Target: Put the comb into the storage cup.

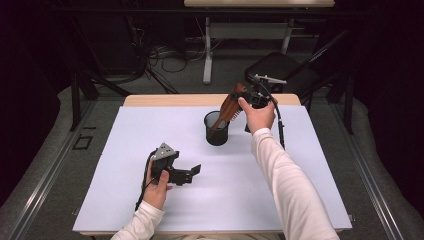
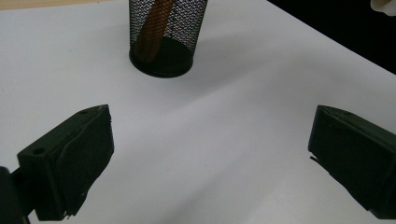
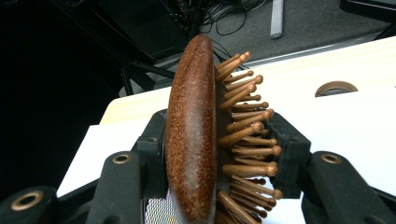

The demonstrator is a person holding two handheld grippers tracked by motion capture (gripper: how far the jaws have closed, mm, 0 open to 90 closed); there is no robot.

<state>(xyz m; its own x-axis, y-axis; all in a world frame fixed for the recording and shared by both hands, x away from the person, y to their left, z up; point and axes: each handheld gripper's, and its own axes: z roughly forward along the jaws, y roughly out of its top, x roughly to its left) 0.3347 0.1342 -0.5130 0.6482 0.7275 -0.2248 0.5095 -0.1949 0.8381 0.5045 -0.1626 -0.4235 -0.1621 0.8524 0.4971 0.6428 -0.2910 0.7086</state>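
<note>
A brown wooden hairbrush (image 1: 229,107) leans with its handle down inside a black mesh cup (image 1: 216,129) near the middle of the white table (image 1: 125,150). My right gripper (image 1: 252,97) is shut on the brush's head at the upper right. In the right gripper view the jaws press the brush's (image 3: 196,135) back on one side and its wooden pins on the other. My left gripper (image 1: 192,172) rests low at the front left, open with nothing between its fingers (image 2: 70,163). In the left gripper view the cup (image 2: 163,42) stands ahead with the brush handle (image 2: 152,32) inside it.
A black folding chair (image 1: 280,67) stands just beyond the table's far right corner. A desk leg and cables lie on the floor behind. The table's wooden far edge (image 1: 165,100) is bare, and a half-round notch (image 3: 336,87) marks the wood.
</note>
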